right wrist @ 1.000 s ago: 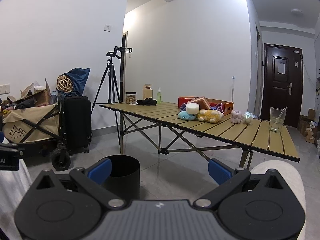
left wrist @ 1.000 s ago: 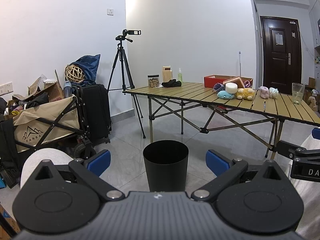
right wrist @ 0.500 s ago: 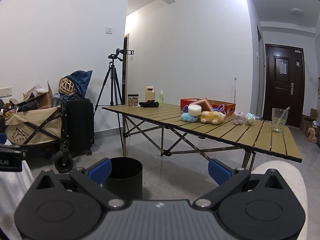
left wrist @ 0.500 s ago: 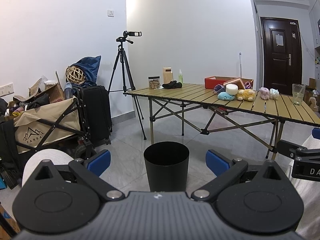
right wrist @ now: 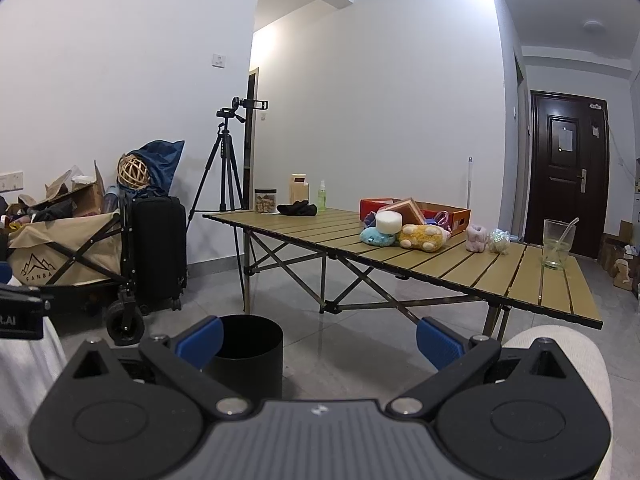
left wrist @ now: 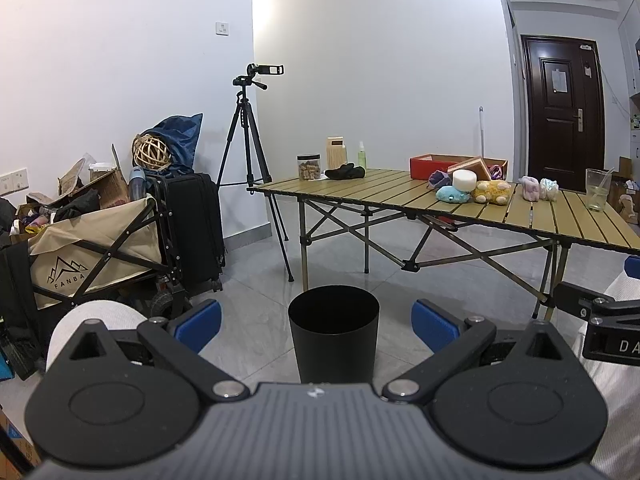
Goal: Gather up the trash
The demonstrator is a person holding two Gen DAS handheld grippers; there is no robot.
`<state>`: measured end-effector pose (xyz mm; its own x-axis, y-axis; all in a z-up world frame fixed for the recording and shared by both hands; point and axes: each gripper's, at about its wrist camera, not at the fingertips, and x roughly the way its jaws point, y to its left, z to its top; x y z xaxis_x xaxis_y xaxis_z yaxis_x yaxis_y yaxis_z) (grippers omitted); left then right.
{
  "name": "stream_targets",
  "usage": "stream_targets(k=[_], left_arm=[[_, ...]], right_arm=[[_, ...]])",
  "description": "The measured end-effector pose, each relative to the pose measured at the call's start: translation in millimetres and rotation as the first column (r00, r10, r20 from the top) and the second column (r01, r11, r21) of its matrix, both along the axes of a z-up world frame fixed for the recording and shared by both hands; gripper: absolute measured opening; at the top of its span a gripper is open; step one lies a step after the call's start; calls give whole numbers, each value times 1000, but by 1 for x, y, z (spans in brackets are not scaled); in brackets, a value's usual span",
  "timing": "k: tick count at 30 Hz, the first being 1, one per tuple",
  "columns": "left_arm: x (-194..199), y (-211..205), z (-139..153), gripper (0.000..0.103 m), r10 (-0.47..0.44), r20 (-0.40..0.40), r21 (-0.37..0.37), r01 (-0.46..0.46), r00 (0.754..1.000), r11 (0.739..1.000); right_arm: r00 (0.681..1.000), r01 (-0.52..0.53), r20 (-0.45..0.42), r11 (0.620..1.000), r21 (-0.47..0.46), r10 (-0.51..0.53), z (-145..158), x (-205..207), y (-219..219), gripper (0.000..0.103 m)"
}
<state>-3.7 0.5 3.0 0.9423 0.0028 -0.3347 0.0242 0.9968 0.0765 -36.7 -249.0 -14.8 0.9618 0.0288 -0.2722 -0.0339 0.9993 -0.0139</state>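
A black round bin (left wrist: 334, 334) stands on the grey tile floor, straight ahead of my left gripper (left wrist: 316, 322), which is open and empty. In the right wrist view the bin (right wrist: 250, 354) is at lower left, partly behind the left finger of my right gripper (right wrist: 318, 338), also open and empty. A folding wooden-slat table (left wrist: 400, 196) beyond the bin carries a clear plastic cup with a straw (left wrist: 597, 190), plush toys (left wrist: 472, 192), a white foam disc (left wrist: 464, 179), a red box (left wrist: 430, 164), a jar (left wrist: 309, 167) and a black cloth (left wrist: 344, 171).
A beige folding wagon (left wrist: 92, 240) full of clutter, a black suitcase (left wrist: 196, 232) and a camera tripod (left wrist: 252, 152) stand along the left wall. A dark door (left wrist: 564, 108) is at the far right. Open floor lies between the bin and the table legs.
Both views have tilted up and drifted slightly right; the bin sits a little lower and closer in frame. Both grippers stay open.
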Motion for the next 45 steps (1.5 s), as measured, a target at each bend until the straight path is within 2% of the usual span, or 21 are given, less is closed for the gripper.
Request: stream_targets(k=[30, 35, 39, 43, 45], left_arm=[[10, -5, -4, 103, -19, -17, 0, 19, 1000, 1000], [32, -12, -4, 103, -36, -25, 11, 36, 999, 999], [62, -18, 2, 103, -57, -24, 13, 57, 998, 998], [116, -25, 11, 103, -79, -60, -25, 77, 995, 997], [148, -30, 18, 103, -101, -52, -44, 99, 994, 994]], right_arm=[[1000, 3, -9, 1000, -12, -3, 1, 7, 0, 103], [1000, 22, 8, 1000, -12, -22, 4, 22, -5, 103], [999, 49, 18, 999, -1, -49, 11, 53, -15, 103], [997, 63, 31, 998, 9, -64, 20, 98, -30, 103], [997, 66, 42, 998, 25, -67, 26, 128, -42, 103]])
